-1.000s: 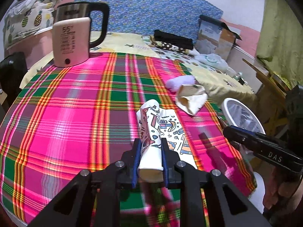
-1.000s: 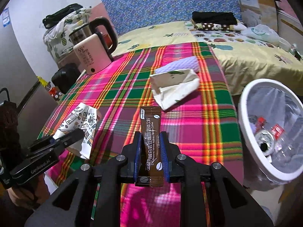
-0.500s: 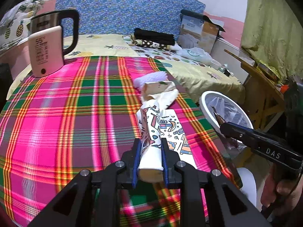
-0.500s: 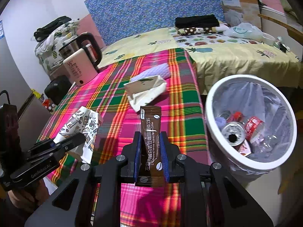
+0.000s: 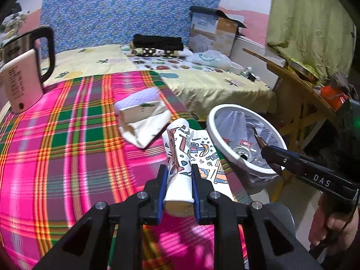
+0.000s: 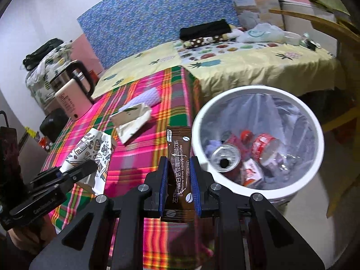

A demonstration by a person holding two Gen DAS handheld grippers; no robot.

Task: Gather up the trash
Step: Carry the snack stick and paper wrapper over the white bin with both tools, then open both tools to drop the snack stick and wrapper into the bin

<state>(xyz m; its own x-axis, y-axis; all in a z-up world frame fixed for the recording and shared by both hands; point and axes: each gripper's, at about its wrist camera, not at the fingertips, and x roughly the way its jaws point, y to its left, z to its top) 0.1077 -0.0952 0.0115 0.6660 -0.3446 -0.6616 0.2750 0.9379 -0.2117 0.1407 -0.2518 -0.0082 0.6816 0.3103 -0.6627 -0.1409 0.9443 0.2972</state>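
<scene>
Side by side above the table's edge, two handheld grippers each carry a piece of trash. A patterned paper cup (image 5: 180, 157), squashed at its rim, stands clamped between the blue pads of the left gripper (image 5: 178, 177), over the plaid tablecloth (image 5: 67, 146). A brown coffee sachet (image 6: 178, 164) sits upright between the pads of the right gripper (image 6: 178, 175), its top just beside the rim of the white trash bin (image 6: 319, 135). That bin stands on the floor next to the table, lined with a clear bag, and holds a crushed can (image 6: 225, 157), a plastic bottle with a red label (image 6: 267, 146) and other wrappers. Both pairs of jaws are closed tight on their loads. Farther back on the cloth lie a crumpled foil bag (image 5: 144, 121) and a lilac sponge (image 5: 139, 97) touching it, with a pink electric kettle (image 5: 20, 76) well apart at the left.
</scene>
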